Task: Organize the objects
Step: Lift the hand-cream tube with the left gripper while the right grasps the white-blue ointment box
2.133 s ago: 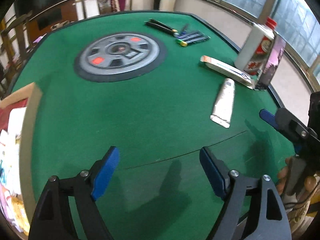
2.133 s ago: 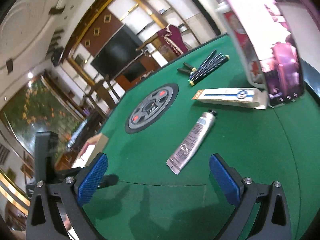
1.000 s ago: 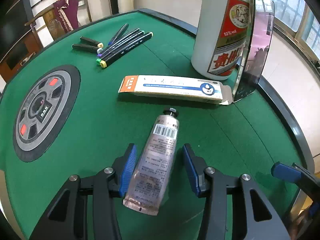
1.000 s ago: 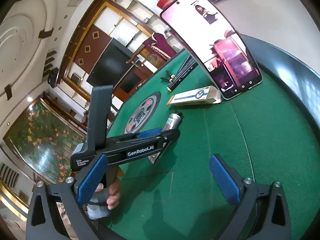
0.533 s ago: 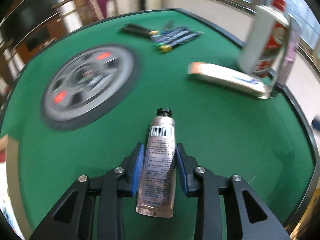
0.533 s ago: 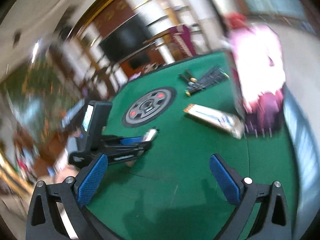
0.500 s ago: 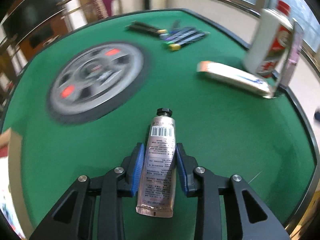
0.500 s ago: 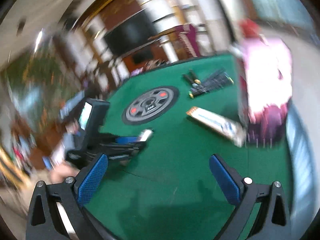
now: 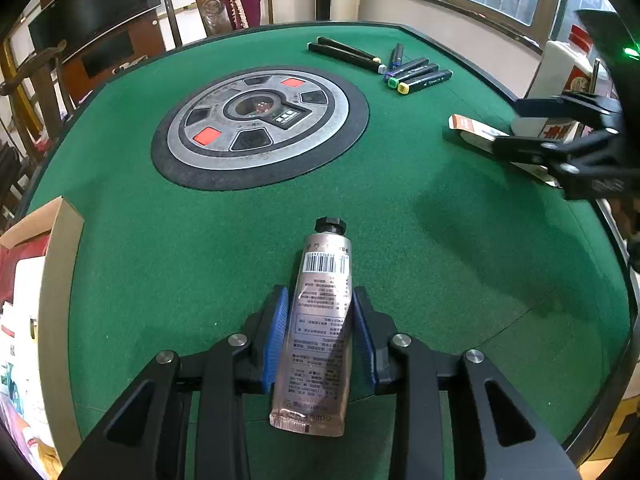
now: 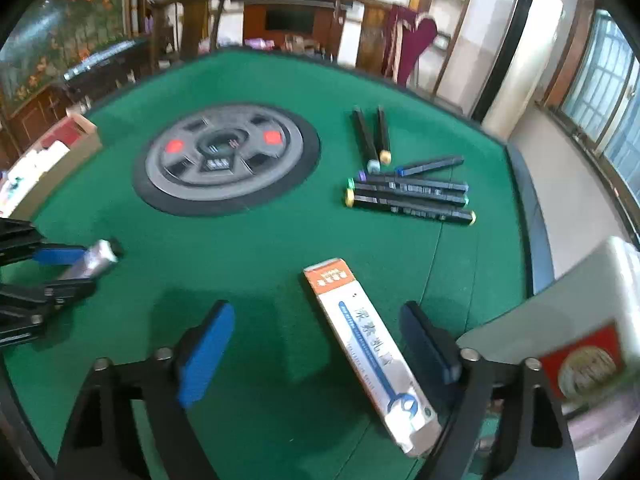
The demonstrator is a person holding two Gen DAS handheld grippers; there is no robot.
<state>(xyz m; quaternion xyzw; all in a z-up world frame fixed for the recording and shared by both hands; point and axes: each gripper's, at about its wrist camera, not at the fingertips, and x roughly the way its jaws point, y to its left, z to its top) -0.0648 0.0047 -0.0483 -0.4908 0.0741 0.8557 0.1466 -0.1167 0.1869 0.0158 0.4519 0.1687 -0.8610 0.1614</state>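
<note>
Above green bench [image 9: 460, 240] | left gripper [image 9: 320, 332] fingers clamped on tube [image 9: 320, 320] | right gripper [image 10: 316, 352] fingers apart over carton [image 10: 372, 348] | risk: smooth tube slipping from narrow grip.

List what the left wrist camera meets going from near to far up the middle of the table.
left gripper with its fingers shut on the hand cream tube → bare green felt → round grey centre panel → markers at the far edge.
</note>
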